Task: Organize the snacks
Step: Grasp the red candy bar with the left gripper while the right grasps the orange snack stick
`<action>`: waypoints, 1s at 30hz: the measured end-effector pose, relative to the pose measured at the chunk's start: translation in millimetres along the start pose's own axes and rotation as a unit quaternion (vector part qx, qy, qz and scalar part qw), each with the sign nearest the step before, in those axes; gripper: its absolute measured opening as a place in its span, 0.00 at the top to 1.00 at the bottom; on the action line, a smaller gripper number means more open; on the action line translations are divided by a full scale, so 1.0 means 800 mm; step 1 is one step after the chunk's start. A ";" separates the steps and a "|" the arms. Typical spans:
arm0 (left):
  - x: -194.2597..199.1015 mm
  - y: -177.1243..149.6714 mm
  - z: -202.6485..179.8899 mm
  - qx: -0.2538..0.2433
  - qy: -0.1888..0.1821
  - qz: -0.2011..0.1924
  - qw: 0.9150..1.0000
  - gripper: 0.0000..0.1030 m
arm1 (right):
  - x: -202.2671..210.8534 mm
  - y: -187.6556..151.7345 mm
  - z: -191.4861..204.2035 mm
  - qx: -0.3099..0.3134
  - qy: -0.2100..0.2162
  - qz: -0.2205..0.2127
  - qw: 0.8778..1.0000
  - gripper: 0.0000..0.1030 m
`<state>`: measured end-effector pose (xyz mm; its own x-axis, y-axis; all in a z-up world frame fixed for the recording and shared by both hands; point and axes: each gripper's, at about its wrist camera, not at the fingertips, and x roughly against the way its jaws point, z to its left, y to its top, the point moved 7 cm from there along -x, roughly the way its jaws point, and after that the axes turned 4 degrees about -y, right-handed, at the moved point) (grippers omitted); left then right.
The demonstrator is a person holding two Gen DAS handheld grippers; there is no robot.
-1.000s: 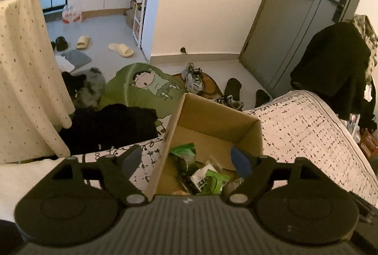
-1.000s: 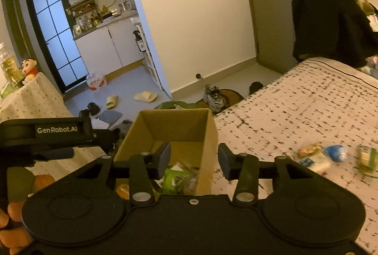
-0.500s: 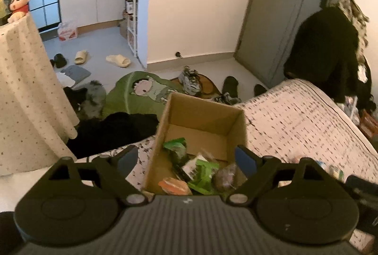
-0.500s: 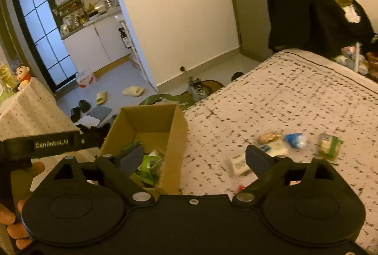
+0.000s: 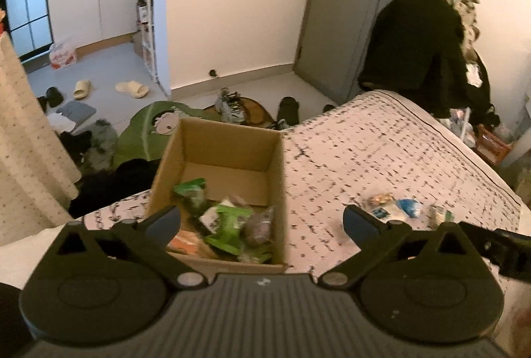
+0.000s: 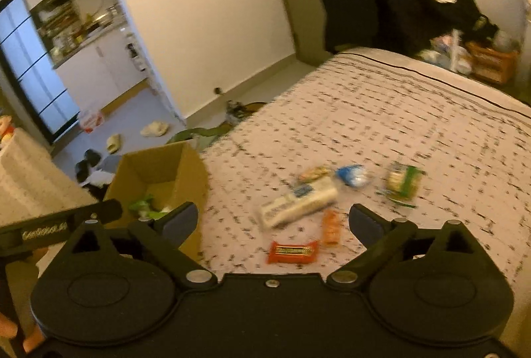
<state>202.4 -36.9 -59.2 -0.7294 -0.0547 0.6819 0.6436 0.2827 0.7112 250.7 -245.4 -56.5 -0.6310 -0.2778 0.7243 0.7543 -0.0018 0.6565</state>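
A brown cardboard box (image 5: 229, 138) stands on the patterned bed and holds several snack packets, mostly green ones (image 5: 225, 222). My left gripper (image 5: 262, 222) is open and empty above the box's near right corner. The box also shows in the right wrist view (image 6: 159, 165) at the left. My right gripper (image 6: 273, 218) is open and empty above loose snacks on the bed: a white packet (image 6: 298, 207), a red bar (image 6: 292, 252), an orange packet (image 6: 332, 226), a blue packet (image 6: 353, 175) and a green packet (image 6: 403, 183).
The bed (image 6: 398, 112) runs to the right and ends at an edge near a dark coat (image 5: 418, 49) and a grey door (image 5: 338, 9). Shoes, slippers and clothes lie on the floor (image 5: 109, 72) beyond the box. The left gripper's body (image 6: 43, 228) shows at the right view's left.
Both grippers have pulled back from the box and swung right. The right gripper's jaws opened wide and it now looks over the loose snacks on the bed.
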 end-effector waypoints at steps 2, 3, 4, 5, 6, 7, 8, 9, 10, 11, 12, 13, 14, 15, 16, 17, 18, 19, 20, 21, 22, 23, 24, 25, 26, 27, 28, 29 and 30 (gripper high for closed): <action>-0.003 -0.004 -0.013 -0.007 -0.010 0.003 1.000 0.00 | -0.001 0.001 -0.014 -0.006 -0.013 -0.002 1.000 0.05; -0.006 -0.007 -0.021 -0.015 -0.012 0.005 1.000 0.00 | -0.002 0.001 -0.021 -0.008 -0.018 -0.003 1.000 0.05; -0.009 -0.008 -0.028 -0.022 -0.016 0.007 1.000 0.00 | -0.003 0.001 -0.029 -0.011 -0.023 -0.003 1.000 0.05; -0.012 -0.010 -0.034 -0.024 -0.021 0.009 0.999 0.00 | -0.004 0.001 -0.036 -0.015 -0.029 -0.002 0.999 0.05; -0.015 -0.013 -0.040 -0.020 -0.027 0.015 0.999 0.00 | -0.004 0.001 -0.042 -0.016 -0.033 -0.003 0.999 0.05; -0.018 -0.015 -0.045 -0.017 -0.033 0.020 0.999 0.00 | -0.005 0.000 -0.048 -0.016 -0.035 -0.002 0.999 0.05; -0.021 -0.018 -0.050 -0.015 -0.039 0.027 0.999 0.00 | -0.006 -0.002 -0.053 -0.015 -0.036 0.000 0.999 0.05; -0.025 -0.021 -0.056 -0.014 -0.042 0.033 0.998 0.00 | -0.006 -0.003 -0.059 -0.016 -0.036 0.001 0.999 0.05; -0.028 -0.023 -0.061 -0.014 -0.044 0.037 0.998 0.00 | -0.006 -0.003 -0.065 -0.019 -0.037 0.004 0.999 0.05; -0.032 -0.026 -0.066 -0.015 -0.045 0.045 0.998 0.00 | -0.008 -0.004 -0.073 -0.024 -0.040 0.006 0.999 0.05; -0.036 -0.029 -0.070 -0.014 -0.044 0.052 0.998 0.00 | -0.009 -0.004 -0.080 -0.031 -0.046 0.008 0.998 0.05; -0.040 -0.032 -0.075 -0.013 -0.046 0.059 0.997 0.00 | -0.010 -0.004 -0.087 -0.036 -0.051 0.008 0.998 0.05; -0.043 -0.034 -0.079 -0.012 -0.049 0.062 0.997 0.00 | -0.011 -0.005 -0.092 -0.040 -0.056 0.008 0.998 0.05; -0.045 -0.036 -0.082 -0.012 -0.051 0.062 0.997 0.00 | -0.012 -0.005 -0.097 -0.043 -0.059 0.008 0.997 0.05; -0.048 -0.038 -0.086 -0.011 -0.051 0.061 0.997 0.00 | -0.014 -0.006 -0.101 -0.043 -0.061 0.008 0.997 0.05; -0.050 -0.041 -0.089 -0.011 -0.050 0.061 0.997 0.00 | -0.016 -0.007 -0.103 -0.042 -0.062 0.009 0.997 0.05; -0.054 -0.043 -0.093 -0.014 -0.049 0.062 0.997 0.00 | -0.019 -0.008 -0.104 -0.040 -0.062 0.010 0.997 0.06; -0.057 -0.045 -0.096 -0.017 -0.049 0.061 0.997 0.00 | -0.023 -0.010 -0.105 -0.039 -0.061 0.012 0.997 0.09; -0.061 -0.047 -0.100 -0.019 -0.048 0.061 0.997 0.00 | -0.026 -0.011 -0.106 -0.040 -0.059 0.015 0.997 0.13; -0.066 -0.050 -0.104 -0.019 -0.052 0.061 0.997 0.00 | -0.029 -0.012 -0.107 -0.042 -0.057 0.019 0.997 0.15; -0.071 -0.054 -0.107 -0.017 -0.058 0.063 0.996 0.00 | -0.033 -0.013 -0.108 -0.044 -0.055 0.022 0.997 0.20; -0.076 -0.058 -0.110 -0.015 -0.061 0.065 0.996 0.01 | -0.036 -0.014 -0.109 -0.045 -0.052 0.025 0.997 0.24; -0.082 -0.062 -0.113 -0.012 -0.063 0.067 0.996 0.01 | -0.040 -0.016 -0.109 -0.045 -0.048 0.029 0.997 0.27; -0.087 -0.066 -0.115 -0.009 -0.065 0.070 0.995 0.01 | -0.042 -0.017 -0.108 -0.044 -0.045 0.031 0.998 0.32; -0.092 -0.071 -0.117 -0.007 -0.067 0.072 0.995 0.02 | -0.046 -0.019 -0.108 -0.044 -0.042 0.035 0.998 0.35; -0.098 -0.075 -0.118 -0.004 -0.065 0.074 0.995 0.03 | -0.048 -0.021 -0.107 -0.043 -0.039 0.038 0.998 0.35; -0.104 -0.079 -0.119 -0.002 -0.064 0.075 0.995 0.03 | -0.051 -0.022 -0.107 -0.044 -0.035 0.041 0.998 0.36; -0.109 -0.083 -0.121 0.000 -0.067 0.077 0.995 0.03 | -0.053 -0.024 -0.106 -0.044 -0.032 0.044 0.998 0.37; -0.115 -0.087 -0.123 0.003 -0.071 0.081 0.994 0.03 | -0.057 -0.026 -0.105 -0.044 -0.029 0.047 0.997 0.37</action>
<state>247.6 -145.5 -154.8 -0.6419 0.1275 0.7561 0.7544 0.2817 0.5929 278.9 -313.3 -120.7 -0.5636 -0.2244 0.7950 0.8226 -0.0637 0.5651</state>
